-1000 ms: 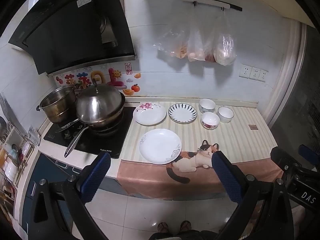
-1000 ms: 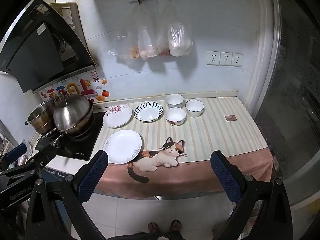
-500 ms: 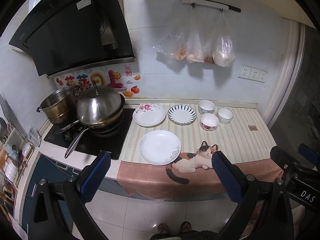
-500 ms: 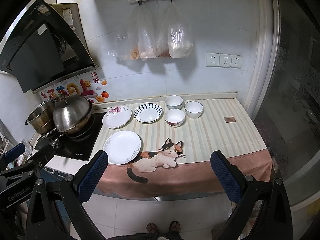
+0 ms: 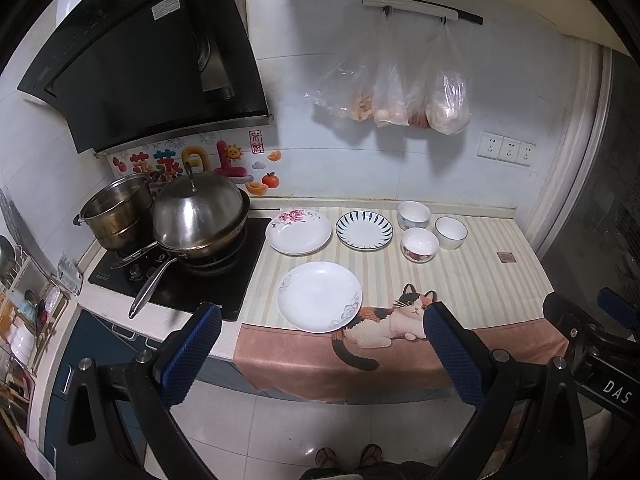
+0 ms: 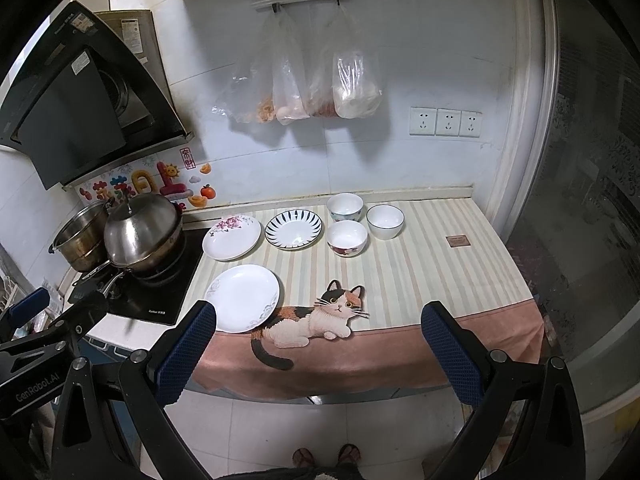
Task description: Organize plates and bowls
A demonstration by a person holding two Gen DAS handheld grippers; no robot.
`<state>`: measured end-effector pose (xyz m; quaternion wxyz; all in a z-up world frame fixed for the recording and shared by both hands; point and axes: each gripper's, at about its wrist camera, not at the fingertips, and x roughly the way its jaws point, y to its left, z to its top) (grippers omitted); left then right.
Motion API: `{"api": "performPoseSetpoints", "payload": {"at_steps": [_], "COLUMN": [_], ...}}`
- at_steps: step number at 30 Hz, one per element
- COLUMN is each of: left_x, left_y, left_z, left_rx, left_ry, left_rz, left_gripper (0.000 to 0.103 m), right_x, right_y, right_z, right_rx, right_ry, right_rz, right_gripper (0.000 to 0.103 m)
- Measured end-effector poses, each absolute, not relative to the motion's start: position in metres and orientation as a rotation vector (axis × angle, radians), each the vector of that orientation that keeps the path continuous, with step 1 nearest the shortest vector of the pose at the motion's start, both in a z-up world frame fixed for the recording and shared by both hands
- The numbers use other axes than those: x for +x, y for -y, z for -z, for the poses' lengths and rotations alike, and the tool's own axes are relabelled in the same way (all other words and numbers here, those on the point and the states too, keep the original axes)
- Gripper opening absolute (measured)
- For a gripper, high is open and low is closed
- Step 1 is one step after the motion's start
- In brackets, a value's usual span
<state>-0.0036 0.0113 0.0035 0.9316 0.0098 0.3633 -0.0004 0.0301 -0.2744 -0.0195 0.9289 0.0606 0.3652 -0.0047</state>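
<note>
Three plates lie on the striped counter cloth: a plain white plate (image 5: 319, 297) (image 6: 242, 297) near the front, a pink-flowered plate (image 5: 299, 231) (image 6: 231, 237) and a blue-striped plate (image 5: 364, 230) (image 6: 293, 230) behind it. Three bowls stand to their right: a red-patterned bowl (image 5: 419, 244) (image 6: 347, 238), a white bowl (image 5: 450, 233) (image 6: 385, 221) and a back bowl (image 5: 413, 215) (image 6: 345, 207). My left gripper (image 5: 320, 320) and right gripper (image 6: 319, 318) are open and empty, held back from the counter's front edge.
A lidded steel wok (image 5: 199, 215) and a steel pot (image 5: 116, 212) sit on the black hob (image 5: 192, 284) at left, its handle pointing forward. Plastic bags (image 5: 400, 92) hang on the wall. A small brown square (image 6: 457, 241) lies at right. A cat picture (image 6: 316, 320) marks the cloth's front.
Both grippers have pulled back slightly and the view has shifted a little; the plates and bowls have not moved.
</note>
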Motion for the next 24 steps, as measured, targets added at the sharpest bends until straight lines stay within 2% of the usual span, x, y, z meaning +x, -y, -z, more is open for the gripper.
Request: {"api": "performPoseSetpoints", "payload": {"at_steps": [24], "left_x": [0.0012], "left_y": [-0.0027], "left_z": [-0.0072], "left_rx": [0.023], "left_ry": [-0.753], "left_rz": [0.001], "left_gripper": [0.103], "right_x": [0.0342], "right_y": [0.2780], "right_z": [0.0196], "right_rx": [0.123], "right_ry": [-0.751], "right_rz": [0.011], "right_gripper": [0.103]}}
